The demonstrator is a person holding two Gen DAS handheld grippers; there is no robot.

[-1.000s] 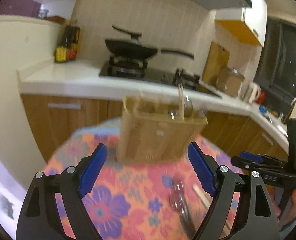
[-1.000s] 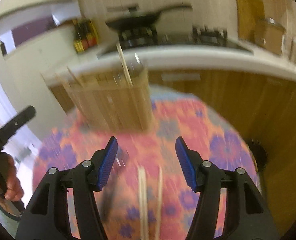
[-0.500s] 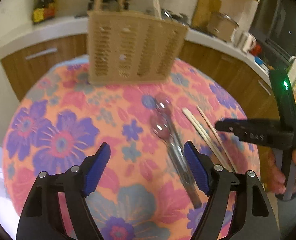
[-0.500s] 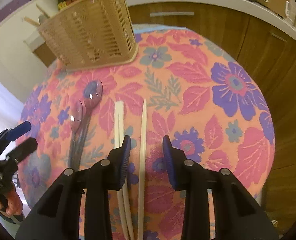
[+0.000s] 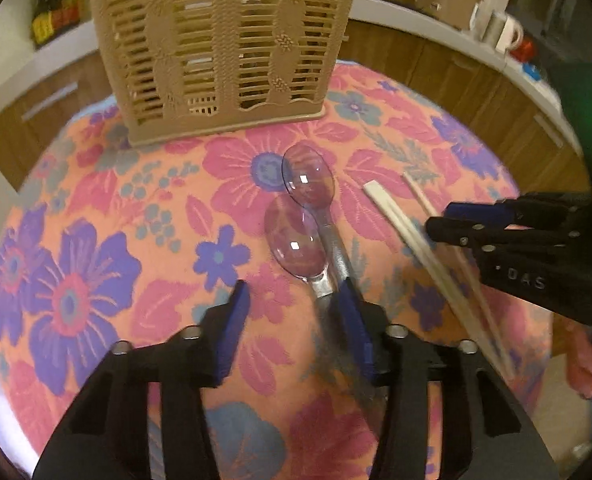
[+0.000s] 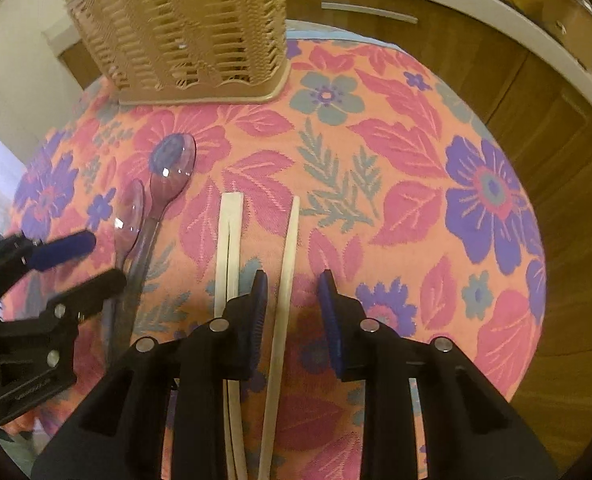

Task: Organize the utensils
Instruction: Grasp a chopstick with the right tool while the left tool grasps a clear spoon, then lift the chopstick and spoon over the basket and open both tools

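Grippers Closing Over Spoon Handle and Chopstick

Utensils lay on the floral tablecloth point(image 6: 396, 128) in front of the slotted beige basket point(image 5: 224, 52); two clear plastic spoons point(image 5: 302, 216) rested just before its base, bowls toward it, handles side by side and touching; the chopsticks point(image 6: 226, 248) lay beside them, a joined pair and a single stick point(image 6: 288, 264) slightly apart. The left gripper point(image 5: 292, 320) was closing with the spoon handles at its right-hand pad, not yet pinched; the right gripper point(image 6: 292, 312) was closing with the single stick between its pads, which had not yet met it. Judging by looks, the spoons were light, stiff and slick, so a hold on the flat handle below the bowl seemed safest; the chopstick looked thin, rigid and apt to roll, best taken mid-length, lest it pivot when lifted toward the basket.
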